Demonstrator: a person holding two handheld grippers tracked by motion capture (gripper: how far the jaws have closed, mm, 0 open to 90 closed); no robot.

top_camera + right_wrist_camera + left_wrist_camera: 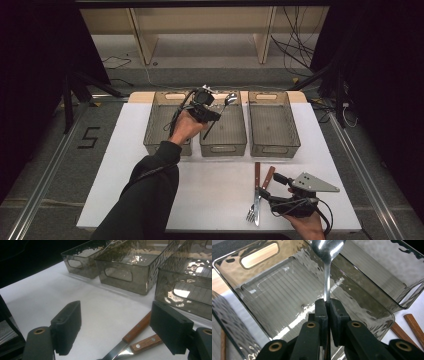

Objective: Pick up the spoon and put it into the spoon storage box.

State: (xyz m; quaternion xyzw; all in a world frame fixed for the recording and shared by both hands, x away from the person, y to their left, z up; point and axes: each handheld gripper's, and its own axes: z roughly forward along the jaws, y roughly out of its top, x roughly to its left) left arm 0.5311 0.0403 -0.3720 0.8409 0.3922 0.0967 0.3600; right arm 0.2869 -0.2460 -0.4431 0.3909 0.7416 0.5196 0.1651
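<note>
Spoon [221, 111]: high view, held above the middle bin [223, 131] by the left gripper [207, 106], bowl toward the far rim; right gripper [280, 184] rests near the table's [210, 190] front edge beside a fork [255, 197] and knife [267, 180].
Left gripper view: jaws clamped on the spoon [327, 270] stem, bin floor beneath.
Right gripper view: jaws wide apart, nothing between them, two wooden handles [137, 336] lying on the table just ahead.

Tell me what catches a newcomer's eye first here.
The spoon clamped in the left gripper, held above the middle bin of three smoked plastic ones. Next, the right gripper with jaws wide open at the table's near edge, beside a wooden-handled knife and fork.
</note>
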